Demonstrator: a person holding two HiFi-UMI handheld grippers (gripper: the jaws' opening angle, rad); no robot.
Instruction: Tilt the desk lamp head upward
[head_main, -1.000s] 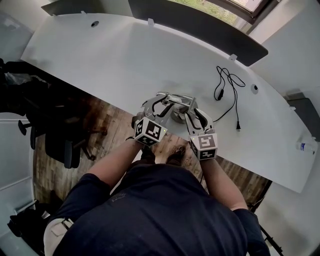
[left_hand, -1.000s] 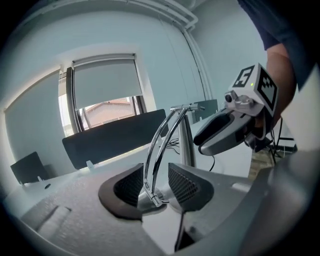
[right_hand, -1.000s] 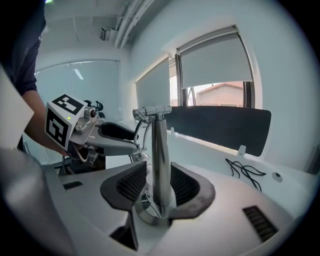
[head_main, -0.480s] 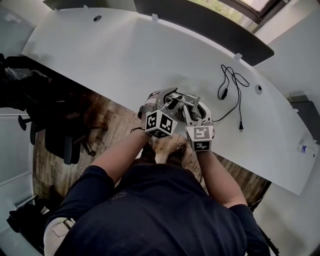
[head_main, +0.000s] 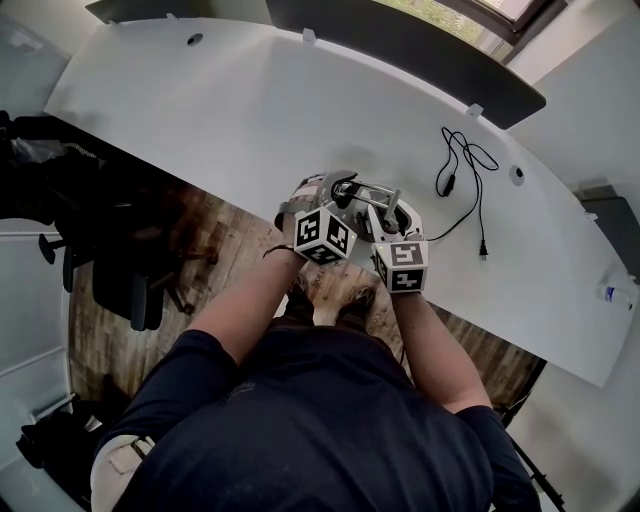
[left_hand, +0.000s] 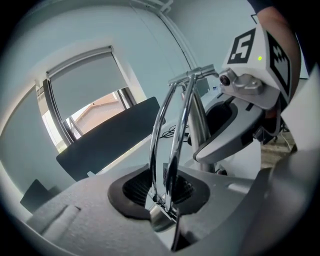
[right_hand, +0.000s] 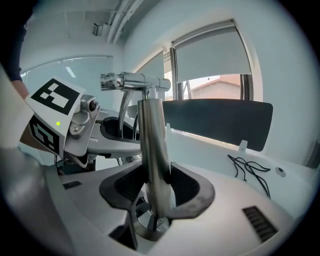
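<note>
A chrome desk lamp (head_main: 368, 200) stands at the white desk's near edge, and I cannot make out its head. My left gripper (left_hand: 165, 192) has just been closing; its black pads now press on the lamp's two thin parallel rods (left_hand: 172, 140), low down near their hinge. My right gripper (right_hand: 155, 192) has just closed a little, and its pads hug the thick chrome post (right_hand: 152, 150) just above the round base. In the head view the left gripper (head_main: 338, 200) and right gripper (head_main: 385, 228) sit side by side on the lamp. A chrome crossbar (right_hand: 135, 80) tops the post.
The white desk (head_main: 250, 110) curves away behind the lamp. A loose black cable (head_main: 460, 165) lies to the right of the lamp. A dark partition (head_main: 400, 40) runs along the desk's far edge. Dark chairs (head_main: 100, 250) stand on the wooden floor at the left.
Both grippers have moved in onto the lamp and now sit closer together. The left gripper has rolled and its jaws have narrowed onto the rods.
</note>
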